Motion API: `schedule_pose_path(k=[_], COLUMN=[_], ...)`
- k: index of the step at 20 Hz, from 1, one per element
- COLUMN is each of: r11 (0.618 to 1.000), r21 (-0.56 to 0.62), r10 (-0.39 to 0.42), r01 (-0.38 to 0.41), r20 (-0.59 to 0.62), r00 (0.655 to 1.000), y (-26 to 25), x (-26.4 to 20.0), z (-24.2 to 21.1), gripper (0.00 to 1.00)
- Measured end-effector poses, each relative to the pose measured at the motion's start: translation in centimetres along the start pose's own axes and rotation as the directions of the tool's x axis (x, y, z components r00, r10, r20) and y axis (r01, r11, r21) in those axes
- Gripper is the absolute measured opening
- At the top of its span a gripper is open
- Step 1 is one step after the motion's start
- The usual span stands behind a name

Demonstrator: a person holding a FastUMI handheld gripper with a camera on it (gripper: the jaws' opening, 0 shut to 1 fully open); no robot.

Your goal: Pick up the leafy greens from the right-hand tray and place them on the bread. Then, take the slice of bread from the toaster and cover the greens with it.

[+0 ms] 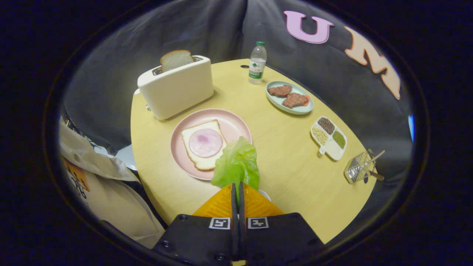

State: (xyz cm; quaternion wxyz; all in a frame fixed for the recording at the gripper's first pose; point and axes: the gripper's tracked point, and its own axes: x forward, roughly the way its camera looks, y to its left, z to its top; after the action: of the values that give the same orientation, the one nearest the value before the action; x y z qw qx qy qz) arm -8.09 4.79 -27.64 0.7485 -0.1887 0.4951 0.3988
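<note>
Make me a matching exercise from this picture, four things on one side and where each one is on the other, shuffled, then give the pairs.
Things:
1. leafy greens
2. bread slice with ham
3. plain bread slice
4. meat pieces

Places:
A. on the pink plate
B. sticking up out of the toaster
C. on the pale green dish near the water bottle
D. pinched in the shut jaws of the gripper, hanging over the pink plate's rim

Pairs: 1-D, 2-A, 3-B, 4-C

2 bread slices [203, 144], 2 plates [232, 127], maybe 2 meat pcs [288, 95], 1 bottle [257, 62].
</note>
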Motion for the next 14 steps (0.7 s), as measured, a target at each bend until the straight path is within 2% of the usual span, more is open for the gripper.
schedule_pose_path(k=[8,14], r11=[0.992,0.975], r21=[-0.113,-0.184], r10=[0.066,0.122], r01=[-0.064,-0.122], r20=[0.012,-0.011], r00=[0.998,0.993], y=[4.0,6.9], x=[1.9,4.1], z=[4.9,6.3], gripper=[0.03,0.03])
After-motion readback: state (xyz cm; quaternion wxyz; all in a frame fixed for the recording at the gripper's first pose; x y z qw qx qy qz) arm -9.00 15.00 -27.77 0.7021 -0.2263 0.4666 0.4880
